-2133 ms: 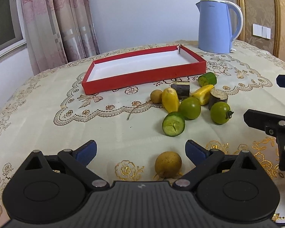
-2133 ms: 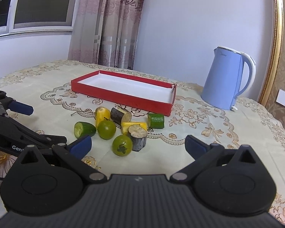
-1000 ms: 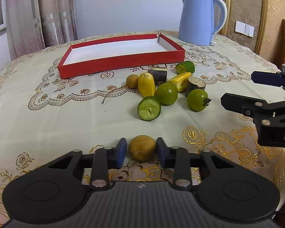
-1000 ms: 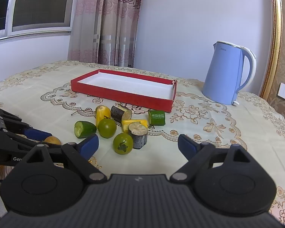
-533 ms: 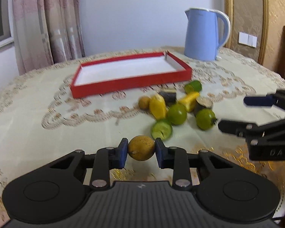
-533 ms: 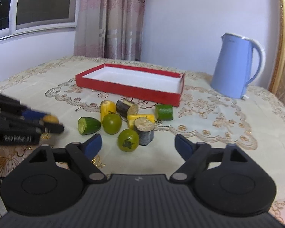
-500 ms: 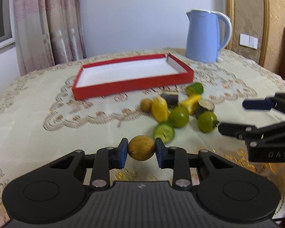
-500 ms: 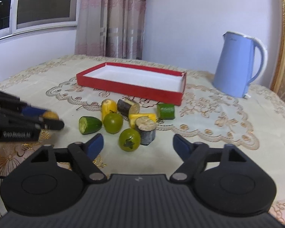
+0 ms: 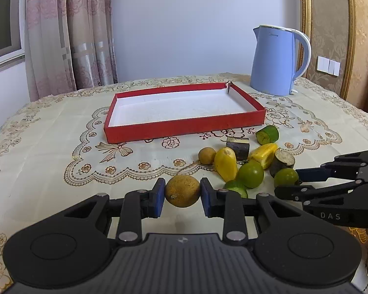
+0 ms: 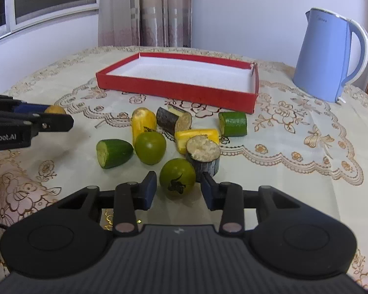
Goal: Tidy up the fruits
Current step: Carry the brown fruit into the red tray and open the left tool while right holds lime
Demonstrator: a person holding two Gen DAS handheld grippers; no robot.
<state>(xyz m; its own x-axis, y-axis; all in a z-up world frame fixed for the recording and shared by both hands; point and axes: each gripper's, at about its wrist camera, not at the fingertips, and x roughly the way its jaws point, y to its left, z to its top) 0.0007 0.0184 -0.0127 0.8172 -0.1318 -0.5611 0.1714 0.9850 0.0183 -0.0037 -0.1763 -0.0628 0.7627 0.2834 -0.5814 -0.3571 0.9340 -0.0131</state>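
Note:
My left gripper (image 9: 182,192) is shut on a round brown-yellow fruit (image 9: 182,191) and holds it above the tablecloth, in front of the empty red tray (image 9: 184,128). My right gripper (image 10: 177,188) is open, its jaws on either side of a green tomato (image 10: 177,178) on the table, with small gaps at both pads. Behind that tomato lie a second green tomato (image 10: 150,147), a cucumber end (image 10: 114,153), yellow pieces (image 10: 142,122), two dark eggplant chunks (image 10: 203,154) and a green cucumber chunk (image 10: 233,123). A small brown fruit (image 9: 207,155) lies left of the pile.
A blue electric kettle (image 9: 276,60) stands behind the tray's right end. The left gripper shows at the left edge of the right wrist view (image 10: 24,122). The right gripper shows at the right in the left wrist view (image 9: 331,183). The embroidered tablecloth (image 9: 49,147) covers the table.
My left gripper closed on the brown-yellow fruit and lifted it off the table. My right gripper moved forward and down to the green tomato and its jaws narrowed around it.

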